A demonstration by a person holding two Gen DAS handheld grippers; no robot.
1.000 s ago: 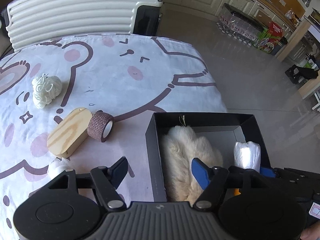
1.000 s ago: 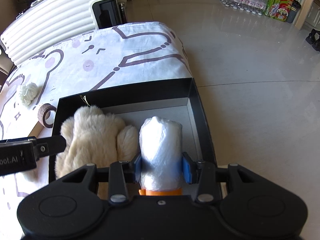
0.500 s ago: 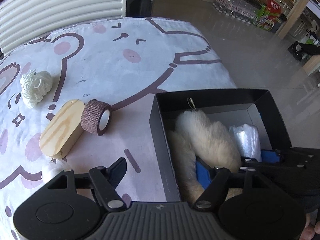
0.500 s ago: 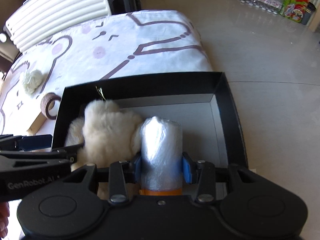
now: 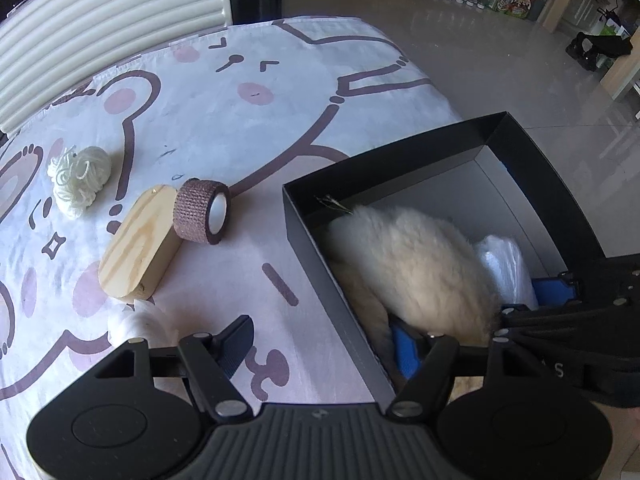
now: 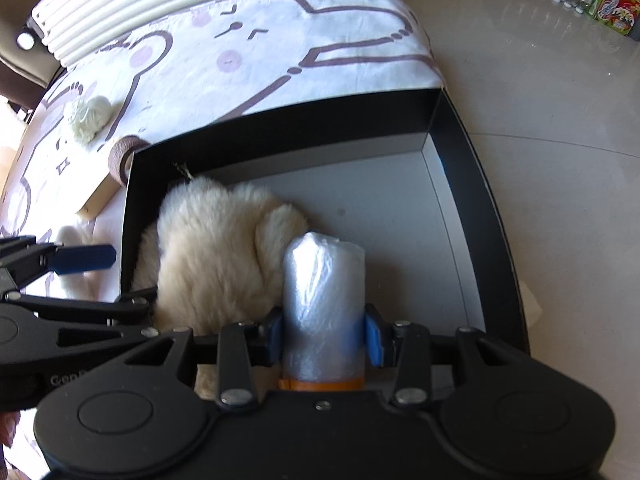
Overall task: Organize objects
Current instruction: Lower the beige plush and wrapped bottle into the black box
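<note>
The right gripper [image 6: 324,330] is closed on the plastic roll [image 6: 323,304], with 1 blue pad on each side of it, low in the middle of the right view. One second ago the roll was held high over the box [image 6: 460,184]; now it is lower, down between the black walls, next to the fluffy toy [image 6: 216,256]. I think the roll is almost on the grey floor of the box, so the next thing to do is let go of it. The left gripper [image 5: 326,342] is open wide and holds nothing. It has moved too: 1 finger now sits outside the box over the cloth [image 5: 248,120], and the other is inside, pressed against the toy, at the bottom of the left view. It may be pushing the toy aside to make room, but that is only a guess. The toy looks blurry, so it may be moving. Left on the cloth, in the left part of the left view, are the yarn [image 5: 80,174], the wood block [image 5: 138,242] and the tape roll [image 5: 204,212], which leans on the block. A small white thing [image 5: 138,322] lies near the open finger. So 2 things are in the box, and these 4 look like they wait their turn.
</note>
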